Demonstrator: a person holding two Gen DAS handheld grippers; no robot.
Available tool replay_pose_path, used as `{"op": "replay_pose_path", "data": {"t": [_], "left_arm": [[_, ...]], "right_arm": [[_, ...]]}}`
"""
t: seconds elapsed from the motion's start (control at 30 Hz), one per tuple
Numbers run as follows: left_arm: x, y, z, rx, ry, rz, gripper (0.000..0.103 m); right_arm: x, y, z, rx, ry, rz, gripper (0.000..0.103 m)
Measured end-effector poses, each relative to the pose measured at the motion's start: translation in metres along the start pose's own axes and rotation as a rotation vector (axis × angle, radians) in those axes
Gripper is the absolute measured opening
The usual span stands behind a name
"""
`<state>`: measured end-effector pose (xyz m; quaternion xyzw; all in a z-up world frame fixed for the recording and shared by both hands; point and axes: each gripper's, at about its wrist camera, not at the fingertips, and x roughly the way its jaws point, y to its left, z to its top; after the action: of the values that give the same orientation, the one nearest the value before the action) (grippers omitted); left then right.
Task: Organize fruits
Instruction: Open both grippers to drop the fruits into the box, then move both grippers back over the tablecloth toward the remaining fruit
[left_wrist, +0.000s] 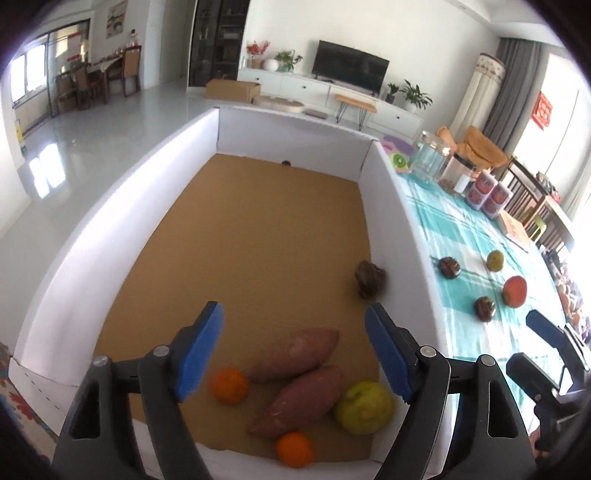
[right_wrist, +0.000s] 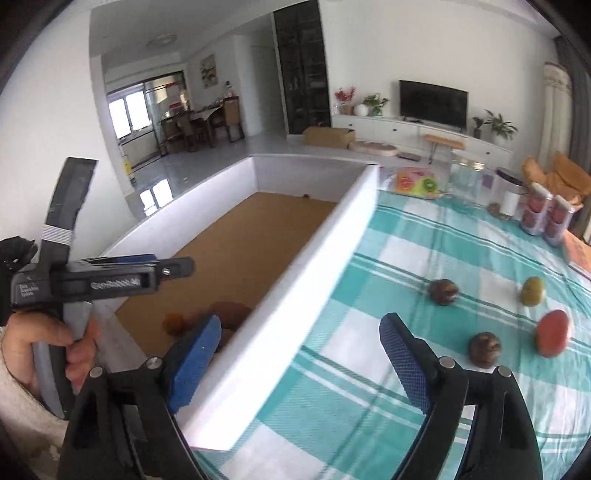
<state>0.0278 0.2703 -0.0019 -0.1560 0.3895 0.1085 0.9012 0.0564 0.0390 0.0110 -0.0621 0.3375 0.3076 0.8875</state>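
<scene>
A white-walled box (left_wrist: 399, 206) with a brown floor holds two sweet potatoes (left_wrist: 295, 354), two oranges (left_wrist: 229, 386), a yellow-green fruit (left_wrist: 364, 406) and a dark brown fruit (left_wrist: 369, 282). My left gripper (left_wrist: 293, 354) is open and empty above them. On the teal checked cloth right of the box lie two dark brown fruits (right_wrist: 443, 291), a green fruit (right_wrist: 532, 291) and a red fruit (right_wrist: 552, 332). My right gripper (right_wrist: 299, 363) is open and empty, hovering over the box's right wall (right_wrist: 295, 295) near the front. The left gripper's body (right_wrist: 92, 284) shows at left.
Glass jars (left_wrist: 430, 158) and red-labelled cans (left_wrist: 487, 192) stand at the cloth's far end, with a fruit-print item (right_wrist: 415, 182) beside them. An orange book (right_wrist: 580, 253) lies at the right edge. A living room with a TV lies beyond.
</scene>
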Motion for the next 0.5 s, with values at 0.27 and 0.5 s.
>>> {"op": "replay_pose_path", "data": {"t": [0.27, 0.5], "left_arm": [[-0.013, -0.121, -0.018, 0.220, 0.013, -0.273, 0.087], [0.039, -0.217, -0.066, 0.387, 0.129, -0.393, 0.087]], "right_arm": [[-0.033, -0.169, -0.116, 0.427, 0.047, -0.358, 0.092], [-0.071, -0.228, -0.138, 0.758, -0.092, -0.351, 0.095]]}}
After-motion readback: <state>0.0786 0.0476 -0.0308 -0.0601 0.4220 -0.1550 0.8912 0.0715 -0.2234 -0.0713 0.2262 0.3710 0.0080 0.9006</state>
